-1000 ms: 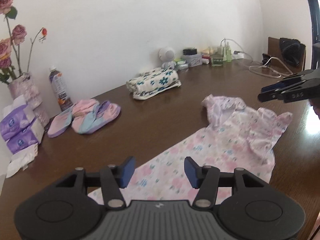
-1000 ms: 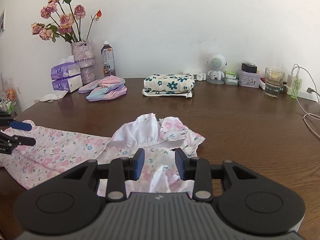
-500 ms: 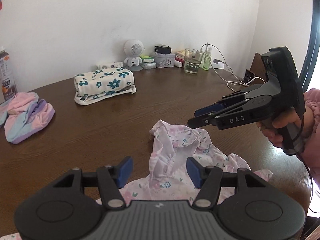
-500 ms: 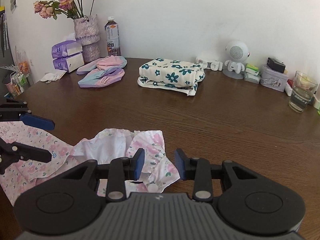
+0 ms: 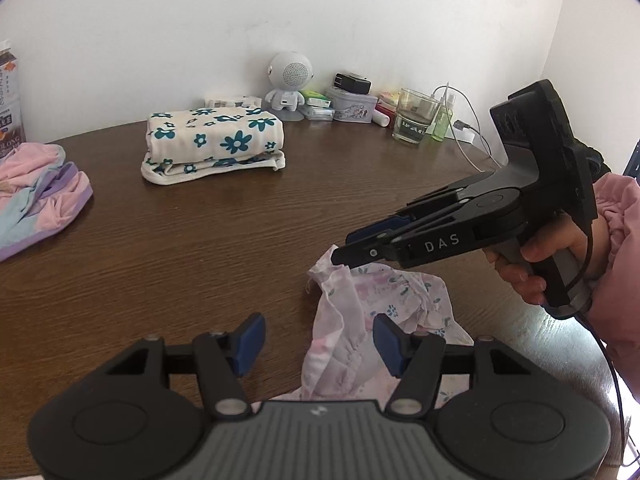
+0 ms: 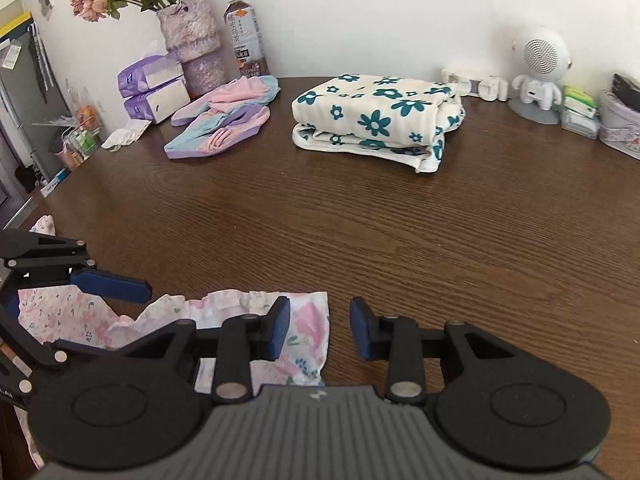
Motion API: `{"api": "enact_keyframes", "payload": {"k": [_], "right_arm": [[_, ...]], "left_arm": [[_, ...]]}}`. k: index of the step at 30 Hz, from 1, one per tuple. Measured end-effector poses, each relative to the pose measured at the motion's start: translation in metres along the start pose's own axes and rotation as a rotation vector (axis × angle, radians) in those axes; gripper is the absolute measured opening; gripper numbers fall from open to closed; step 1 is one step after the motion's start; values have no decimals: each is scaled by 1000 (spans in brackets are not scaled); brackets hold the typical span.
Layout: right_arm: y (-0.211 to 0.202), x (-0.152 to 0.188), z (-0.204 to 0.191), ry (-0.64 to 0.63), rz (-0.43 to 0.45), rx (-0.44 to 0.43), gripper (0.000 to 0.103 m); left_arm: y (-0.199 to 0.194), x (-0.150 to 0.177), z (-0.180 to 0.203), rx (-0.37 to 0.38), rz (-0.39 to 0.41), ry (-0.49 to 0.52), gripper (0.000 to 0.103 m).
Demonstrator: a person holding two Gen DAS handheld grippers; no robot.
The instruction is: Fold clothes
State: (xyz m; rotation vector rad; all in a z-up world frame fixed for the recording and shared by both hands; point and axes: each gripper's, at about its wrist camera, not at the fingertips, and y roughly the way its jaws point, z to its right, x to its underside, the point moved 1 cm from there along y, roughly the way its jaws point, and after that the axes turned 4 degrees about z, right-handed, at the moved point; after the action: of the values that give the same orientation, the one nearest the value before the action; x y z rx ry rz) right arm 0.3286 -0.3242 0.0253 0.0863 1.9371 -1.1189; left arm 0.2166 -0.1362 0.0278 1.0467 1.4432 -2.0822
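Observation:
A pink floral garment (image 5: 344, 320) lies crumpled on the brown table (image 5: 200, 248), near its front edge. My left gripper (image 5: 318, 338) is open just above the ruffled part, with cloth under the gap and nearer the right finger. In the left wrist view, a hand in a pink sleeve holds my right gripper (image 5: 344, 248), whose tips hover at the garment's far corner. The right wrist view shows the right gripper (image 6: 318, 330) open, with the garment's corner (image 6: 308, 320) under its left finger and bare wood between the pads. My left gripper (image 6: 120, 316) is at that view's left edge.
A folded cream cloth with teal flowers (image 6: 376, 116) and a pink and purple clothes pile (image 6: 224, 124) sit further back. Along the wall stand a vase (image 6: 196, 48), a bottle (image 6: 244, 36), tissue packs (image 6: 152, 88), a robot-shaped speaker (image 5: 288, 80), a glass (image 5: 412, 120) and a cable (image 5: 468, 136).
Both grippers have swung across the table and come down close together over the garment's ruffled end. The right gripper now sits near the left. Neither has changed its opening.

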Motion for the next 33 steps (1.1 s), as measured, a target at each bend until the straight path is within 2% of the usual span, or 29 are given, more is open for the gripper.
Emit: {"api": "enact_keyframes", "payload": {"k": [4, 5, 6, 7, 9, 11, 19, 24, 28, 31, 33], "right_arm": [[7, -1, 1, -22, -13, -21, 26], [8, -2, 0, -31, -14, -23, 21], [9, -2, -2, -46, -17, -23, 13], [9, -2, -5, -66, -22, -21, 11], [9, -1, -11, -100, -26, -12, 2], [4, 0, -15, -114, -8, 8, 2], [-67, 17, -35, -149, 166, 10, 1], [-99, 50, -55, -206, 188, 23, 1], [-111, 75, -65, -219, 171, 6, 1], [-112, 91, -74, -228, 149, 15, 1], [-110, 99, -78, -238, 135, 29, 1]], "left_arm": [[6, -2, -1, 8, -4, -5, 58], [7, -2, -1, 10, -4, -9, 56], [9, -2, -2, 15, -3, -13, 51], [9, -2, -2, 20, -1, -14, 45], [6, -1, 5, 43, 12, 29, 0], [3, 0, 11, 65, 26, 72, 5], [-17, 21, 58, 118, 50, 366, 5], [-26, 41, 76, 158, 7, 490, 8], [-24, 50, 76, 183, -32, 490, 12], [-33, 47, 70, 217, -24, 439, 22], [-43, 37, 63, 239, 16, 370, 33]]}}
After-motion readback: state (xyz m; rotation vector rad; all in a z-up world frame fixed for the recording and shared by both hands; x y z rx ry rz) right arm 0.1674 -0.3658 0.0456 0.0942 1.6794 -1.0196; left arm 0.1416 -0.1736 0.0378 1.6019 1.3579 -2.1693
